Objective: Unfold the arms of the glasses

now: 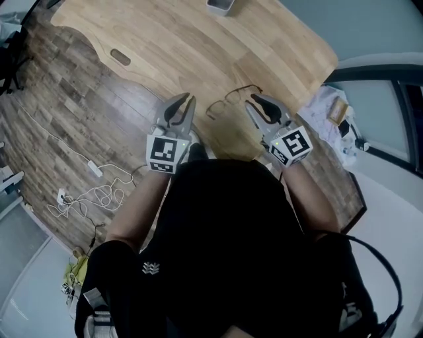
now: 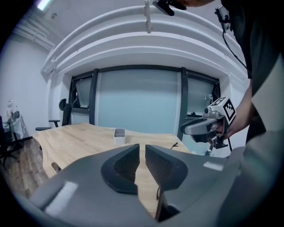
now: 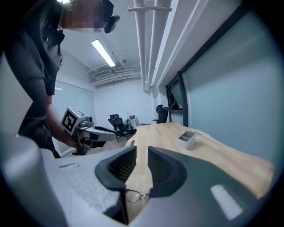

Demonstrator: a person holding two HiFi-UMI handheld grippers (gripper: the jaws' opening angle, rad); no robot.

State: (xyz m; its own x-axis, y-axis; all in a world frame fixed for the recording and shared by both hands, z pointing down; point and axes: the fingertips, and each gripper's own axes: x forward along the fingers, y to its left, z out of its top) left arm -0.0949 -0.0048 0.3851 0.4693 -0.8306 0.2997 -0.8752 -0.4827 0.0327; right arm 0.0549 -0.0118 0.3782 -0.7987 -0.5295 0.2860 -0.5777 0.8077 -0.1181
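The thin dark-framed glasses (image 1: 241,89) lie on the wooden table (image 1: 198,46) near its front edge, between my two grippers. My left gripper (image 1: 187,99) hovers just left of them, its jaws a narrow gap apart with nothing between them (image 2: 142,153). Just right of the glasses is my right gripper (image 1: 254,100), its jaws also apart and empty (image 3: 142,159). In the right gripper view a lens of the glasses (image 3: 133,195) shows below the jaws, apart from the pads. Neither gripper touches the glasses.
A small white tray (image 1: 220,5) stands at the table's far side. A slot (image 1: 120,57) is cut in the table's left part. Cables and a power strip (image 1: 92,185) lie on the floor at the left. Papers and small items (image 1: 330,112) sit at the right.
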